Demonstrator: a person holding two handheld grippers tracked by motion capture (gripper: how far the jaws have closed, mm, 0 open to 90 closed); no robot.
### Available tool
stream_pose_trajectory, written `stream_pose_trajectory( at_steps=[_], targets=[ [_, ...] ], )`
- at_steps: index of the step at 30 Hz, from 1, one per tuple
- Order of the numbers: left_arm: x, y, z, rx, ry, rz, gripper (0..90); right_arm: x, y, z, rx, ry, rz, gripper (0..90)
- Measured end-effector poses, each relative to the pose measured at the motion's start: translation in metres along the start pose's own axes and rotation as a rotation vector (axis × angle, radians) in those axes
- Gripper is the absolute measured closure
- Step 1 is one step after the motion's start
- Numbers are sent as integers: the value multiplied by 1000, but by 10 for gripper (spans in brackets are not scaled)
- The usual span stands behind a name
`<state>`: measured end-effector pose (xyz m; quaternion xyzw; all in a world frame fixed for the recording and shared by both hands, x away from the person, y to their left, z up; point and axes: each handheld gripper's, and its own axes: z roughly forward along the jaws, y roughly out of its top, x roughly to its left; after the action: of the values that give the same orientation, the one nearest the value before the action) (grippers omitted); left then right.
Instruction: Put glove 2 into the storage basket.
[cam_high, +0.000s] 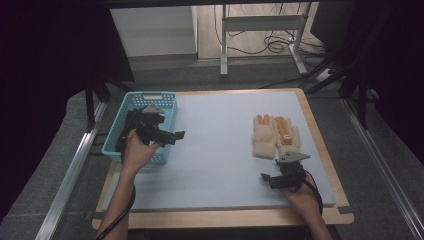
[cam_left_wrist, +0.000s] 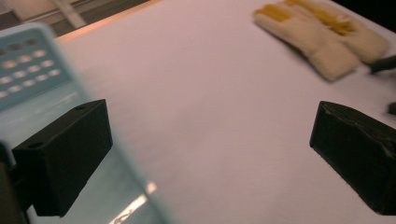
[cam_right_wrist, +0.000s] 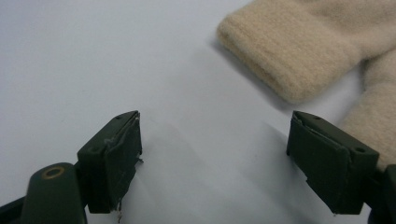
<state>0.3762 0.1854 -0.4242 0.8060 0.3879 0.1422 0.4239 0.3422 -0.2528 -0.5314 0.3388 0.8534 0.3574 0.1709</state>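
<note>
On the right part of the table (cam_high: 220, 165), which has a pale blue mat with a wooden edge, two cream gloves (cam_high: 275, 136) lie flat, side by side and touching each other. Their fingers have yellow-orange patches and point away from the person, and the cuffs point toward the person.

Just beside these cuffs, on the near side, the right gripper (cam_high: 266, 178) is held low over the mat by the right hand (cam_high: 300, 195). Its jaws are spread wide apart and nothing is between them. From the right gripper view, the cuff of one glove (cam_right_wrist: 299, 51) lies ahead and a little to the right of the gap, and the second glove (cam_right_wrist: 378, 121) is partly behind the right jaw. Whether that jaw touches the wool, I cannot tell. The right gripper (cam_right_wrist: 215, 154) is over bare mat.

At the left edge of the table stands a light blue basket (cam_high: 165, 100) with holes in its walls. The left hand (cam_high: 136, 150) holds the left gripper (cam_high: 177, 135) above the near right corner of this basket, and it points to the right, across the mat. The left gripper view shows the left gripper (cam_left_wrist: 210, 154) also wide open and empty, with the blurred basket wall (cam_left_wrist: 28, 60) on its left side and the gloves (cam_left_wrist: 322, 37) far away at the top right, well apart from it.
</note>
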Motion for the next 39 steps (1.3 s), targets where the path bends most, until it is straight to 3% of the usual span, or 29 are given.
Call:
stream_pose_trajectory(
  at_steps=[8, 11, 15, 21, 24, 29, 34, 39],
  targets=[
    [-51, -20, 22, 1, -62, 89, 0, 0, 0, 0, 0, -1, -4, 177],
    [-63, -33, 32, -5, -88, 102, 0, 0, 0, 0, 0, -1, -2, 177],
    [-72, -50, 44, 1, -86, 112, 0, 0, 0, 0, 0, 0, -1, 177],
    [-75, -78, 57, 50, -60, 90, 0, 0, 0, 0, -1, 0, 0, 177],
    [-74, -88, 60, 99, -5, 105, 0, 0, 0, 0, -2, 1, -1, 177],
    [-67, -103, 59, 126, 26, 64, 0, 0, 0, 0, -1, 0, -1, 176],
    [-62, -115, 60, 149, 71, 45, 0, 0, 0, 0, -2, 0, -1, 177],
    [-59, -118, 62, 161, 69, 16, 0, 0, 0, 0, -2, 0, -2, 177]
  ],
)
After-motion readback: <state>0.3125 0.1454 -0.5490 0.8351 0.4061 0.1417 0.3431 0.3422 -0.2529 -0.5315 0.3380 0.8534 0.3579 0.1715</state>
